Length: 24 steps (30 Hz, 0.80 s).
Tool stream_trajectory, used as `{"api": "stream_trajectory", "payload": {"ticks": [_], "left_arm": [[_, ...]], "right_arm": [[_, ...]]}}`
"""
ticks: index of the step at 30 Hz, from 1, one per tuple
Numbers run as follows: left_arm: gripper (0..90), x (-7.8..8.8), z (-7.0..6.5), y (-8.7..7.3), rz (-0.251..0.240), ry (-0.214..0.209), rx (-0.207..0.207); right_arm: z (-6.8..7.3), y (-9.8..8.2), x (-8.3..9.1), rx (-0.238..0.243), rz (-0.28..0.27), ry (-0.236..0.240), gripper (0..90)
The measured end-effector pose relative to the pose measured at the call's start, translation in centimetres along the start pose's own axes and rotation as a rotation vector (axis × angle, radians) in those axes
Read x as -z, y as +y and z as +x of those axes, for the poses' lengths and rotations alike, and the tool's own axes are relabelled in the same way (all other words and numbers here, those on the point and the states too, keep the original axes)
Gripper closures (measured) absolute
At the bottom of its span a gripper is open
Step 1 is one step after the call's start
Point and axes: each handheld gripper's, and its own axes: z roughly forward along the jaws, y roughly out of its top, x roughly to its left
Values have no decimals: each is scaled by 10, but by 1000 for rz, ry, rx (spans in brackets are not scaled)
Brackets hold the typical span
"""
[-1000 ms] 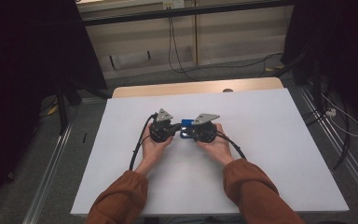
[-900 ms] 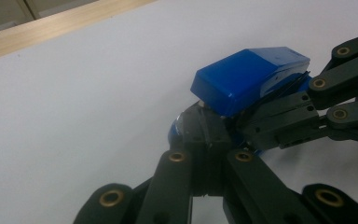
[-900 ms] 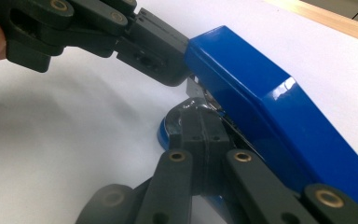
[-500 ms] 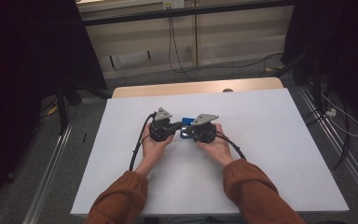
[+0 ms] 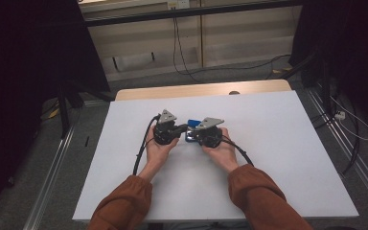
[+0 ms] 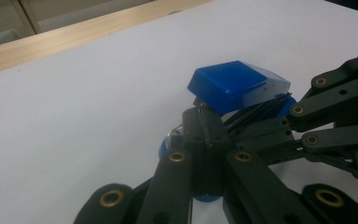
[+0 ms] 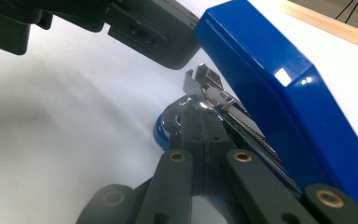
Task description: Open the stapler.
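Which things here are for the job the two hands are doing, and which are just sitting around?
For the job: the blue stapler, its lid swung up; the left gripper and right gripper, jaws closed at it.

Just around: the white table, the wooden strip behind, floor cables.

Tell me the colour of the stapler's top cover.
Glossy blue stapler cover; clearest in the right gripper view.

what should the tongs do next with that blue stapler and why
Probably ease the blue cover further back. The blue stapler lies on the white table with its cover already tilted up, baring the metal staple rail. Both the left tongs and the right tongs look shut on its front end, so one could steady the base while the other swings the cover open.
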Motion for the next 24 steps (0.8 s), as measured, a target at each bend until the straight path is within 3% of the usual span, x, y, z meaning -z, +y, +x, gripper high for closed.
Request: {"api": "stream_trajectory", "payload": {"ticks": [8, 24], "left_arm": [[900, 1, -1, 2, -12, -2, -5], [900, 3, -3, 7, -32, -7, -13]], "right_arm": [[1, 0, 1, 4, -4, -5, 900], [3, 4, 7, -9, -69, -44, 900]]}}
